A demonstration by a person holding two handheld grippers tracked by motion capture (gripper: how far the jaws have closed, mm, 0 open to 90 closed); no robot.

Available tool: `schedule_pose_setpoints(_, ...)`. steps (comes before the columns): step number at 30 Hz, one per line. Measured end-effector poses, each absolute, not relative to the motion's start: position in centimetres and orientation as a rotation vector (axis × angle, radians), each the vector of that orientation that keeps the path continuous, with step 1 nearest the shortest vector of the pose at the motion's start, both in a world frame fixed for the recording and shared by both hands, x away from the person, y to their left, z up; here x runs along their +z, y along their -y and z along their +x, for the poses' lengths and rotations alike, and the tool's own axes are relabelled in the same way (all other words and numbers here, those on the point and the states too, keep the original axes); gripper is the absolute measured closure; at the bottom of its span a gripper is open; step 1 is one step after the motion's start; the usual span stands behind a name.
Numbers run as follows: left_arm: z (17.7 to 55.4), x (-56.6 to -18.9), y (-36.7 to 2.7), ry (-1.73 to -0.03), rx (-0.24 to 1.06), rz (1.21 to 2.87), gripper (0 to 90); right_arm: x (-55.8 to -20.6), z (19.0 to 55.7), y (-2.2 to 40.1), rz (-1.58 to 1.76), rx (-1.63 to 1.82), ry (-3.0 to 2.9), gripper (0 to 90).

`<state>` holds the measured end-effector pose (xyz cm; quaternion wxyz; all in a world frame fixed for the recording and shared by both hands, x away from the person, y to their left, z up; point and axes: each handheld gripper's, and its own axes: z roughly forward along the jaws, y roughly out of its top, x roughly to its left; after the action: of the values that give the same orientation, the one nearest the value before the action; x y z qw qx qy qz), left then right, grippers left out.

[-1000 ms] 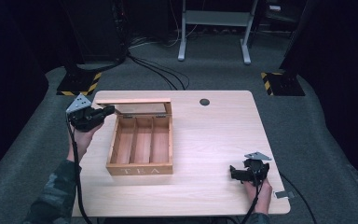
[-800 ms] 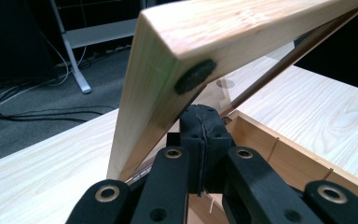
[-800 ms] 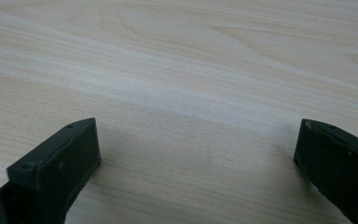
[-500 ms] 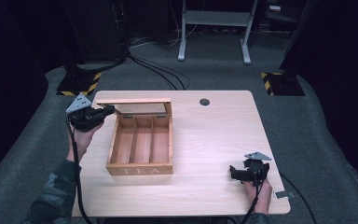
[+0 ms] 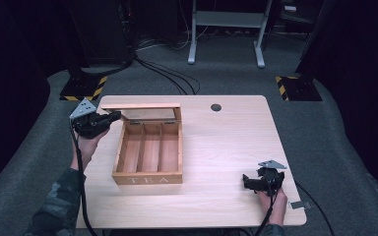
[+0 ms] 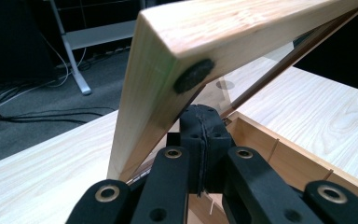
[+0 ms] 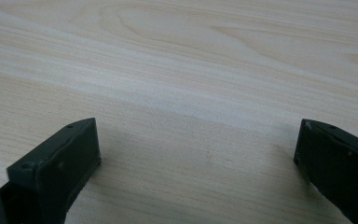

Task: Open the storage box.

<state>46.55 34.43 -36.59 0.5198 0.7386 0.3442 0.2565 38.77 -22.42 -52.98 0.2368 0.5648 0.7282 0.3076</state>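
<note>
A wooden tea box (image 5: 147, 153) with three long compartments stands left of the table's middle. Its lid (image 5: 141, 110) is raised at the far side. My left gripper (image 5: 114, 116) sits at the lid's left corner, jaws shut. In the left gripper view the pads (image 6: 201, 140) are pressed together under the tilted lid frame (image 6: 168, 70), which has a clear pane and a dark felt dot. I see nothing between the pads. My right gripper (image 5: 247, 182) rests low near the front right of the table, open. Bare wood lies between its jaws (image 7: 198, 154).
A light wooden table (image 5: 226, 142) has a round cable hole (image 5: 216, 107) near its far edge. Beyond it are a metal stand (image 5: 226, 19), floor cables (image 5: 167, 78) and striped bases (image 5: 83, 88) (image 5: 295, 86). A small grey tab (image 5: 300, 205) lies at the front right corner.
</note>
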Motion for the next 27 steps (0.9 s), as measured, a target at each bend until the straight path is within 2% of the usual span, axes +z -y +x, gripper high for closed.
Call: schedule_pose_setpoints(27, 46.49, -36.55, -34.38, -0.822, 0.618, 1.779, 89.5, -53.00, 38.81, 22.44, 1.542, 0.845, -1.996, 0.0)
